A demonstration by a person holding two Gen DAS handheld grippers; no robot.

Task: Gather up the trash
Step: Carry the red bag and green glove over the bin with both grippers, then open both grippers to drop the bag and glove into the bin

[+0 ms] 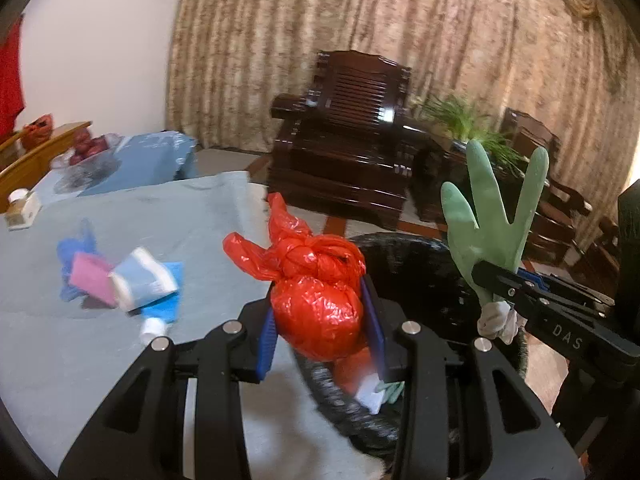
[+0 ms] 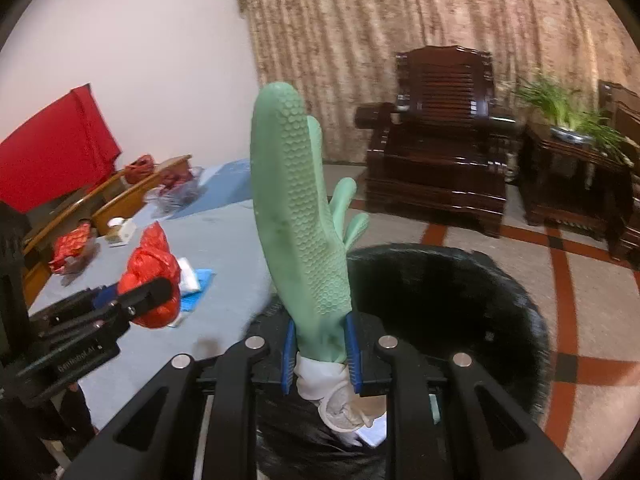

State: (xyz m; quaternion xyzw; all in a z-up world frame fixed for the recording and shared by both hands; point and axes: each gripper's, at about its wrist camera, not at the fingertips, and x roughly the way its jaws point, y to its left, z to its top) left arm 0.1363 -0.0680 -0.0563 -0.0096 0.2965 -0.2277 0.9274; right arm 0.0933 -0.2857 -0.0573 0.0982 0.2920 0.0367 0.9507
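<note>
Left wrist view: the left claw [image 1: 320, 320] is clamped on a knotted red plastic bag [image 1: 316, 304] at the bench [image 1: 192, 216] edge, beside the black-lined bin [image 1: 416, 268]. The right claw [image 2: 320, 354] pinches a green rubber glove [image 2: 298, 216] at its cuff, over the bin. Both look light and soft; the bag's film looks slippery, so its knot gives the surer hold.

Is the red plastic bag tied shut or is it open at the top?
Tied shut. The red plastic bag, held in the left hand-held gripper, has its handles twisted into a knot above a bulging body.
</note>
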